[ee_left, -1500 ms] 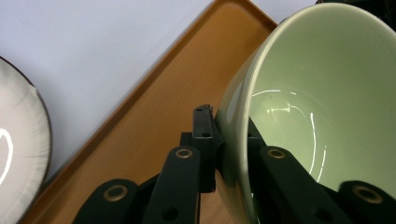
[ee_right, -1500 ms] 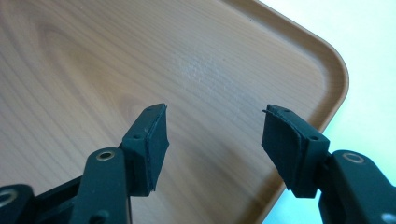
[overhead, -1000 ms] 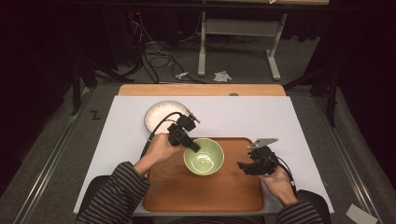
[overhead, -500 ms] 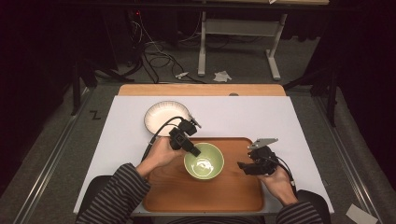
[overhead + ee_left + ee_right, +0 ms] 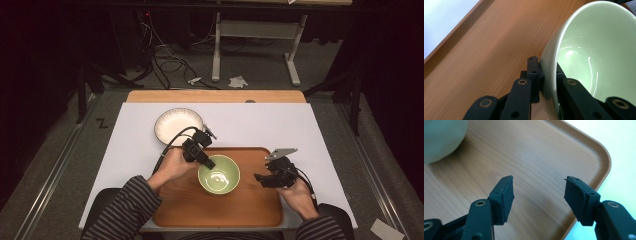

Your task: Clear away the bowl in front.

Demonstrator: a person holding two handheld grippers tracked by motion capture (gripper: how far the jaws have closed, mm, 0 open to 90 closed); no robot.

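Note:
A pale green bowl (image 5: pixel 219 175) sits on the wooden tray (image 5: pixel 220 207) in the high view. My left gripper (image 5: pixel 209 164) reaches in from the bowl's left and is shut on its rim. In the left gripper view, one jaw presses the outside and one the inside of the bowl wall (image 5: pixel 594 50), with my left gripper (image 5: pixel 547 72) low over the tray (image 5: pixel 486 50). My right gripper (image 5: pixel 260 179) hovers open over the tray's right part. The right gripper view has my right gripper (image 5: pixel 537 192) with nothing between its pads, and the bowl (image 5: pixel 441 137) at upper left.
A white plate (image 5: pixel 178 126) lies on the white tabletop (image 5: pixel 280 125) beyond the tray's left corner. The tray's rounded corner (image 5: pixel 604 157) and the tabletop (image 5: pixel 619 140) are close to my right gripper. A cable trails from the left gripper toward the person.
The bowl and my left gripper on its rim have shifted slightly toward the person. My right gripper has stayed in place.

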